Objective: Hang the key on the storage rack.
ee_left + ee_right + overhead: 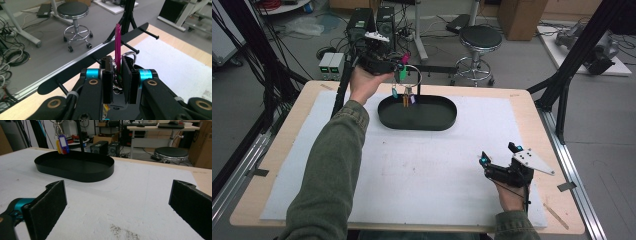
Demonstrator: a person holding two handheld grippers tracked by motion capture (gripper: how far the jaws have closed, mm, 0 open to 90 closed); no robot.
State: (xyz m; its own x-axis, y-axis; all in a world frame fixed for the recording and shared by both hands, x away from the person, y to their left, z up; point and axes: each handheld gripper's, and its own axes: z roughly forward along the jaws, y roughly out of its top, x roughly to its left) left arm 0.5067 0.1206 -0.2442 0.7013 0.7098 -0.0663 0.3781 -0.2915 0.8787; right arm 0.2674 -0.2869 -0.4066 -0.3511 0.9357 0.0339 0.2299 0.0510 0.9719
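key tags, one bunch on a metal ring (pixel 412 72), held by the left gripper (pixel 398 67) above the far rim of the tray (pixel 387 117). in the left gripper view the jaws stand nearly together, clamped on a magenta tag (pixel 118 45) that rises edge-on between the pads; ring (pixel 132 55) partly hidden behind the right jaw, and wire and a green scrap below the tag hard to make out. in the high view a green tag (pixel 402 75) sits at the gripper's tip, and a blue, an orange and a pale violet tag hang lower on the stand's pegs; whether they touch the tray floor cannot be told.

stand: black bar with pegs (pixel 147 32), crossing the left gripper view below the tag; its lower end cut off by the gripper body. in the right gripper view only its post (pixel 80 135) and hung tags (pixel 62 143) show, top cut off.

tray: black, oval, shallow, on the white mat (pixel 437 160); no loose item visible inside.

right gripper (pixel 499 156): rests low on the mat at the near right, well apart from the tray, jaws spread wide, nothing between them.

stool (pixel 479 40): on the floor beyond the table.
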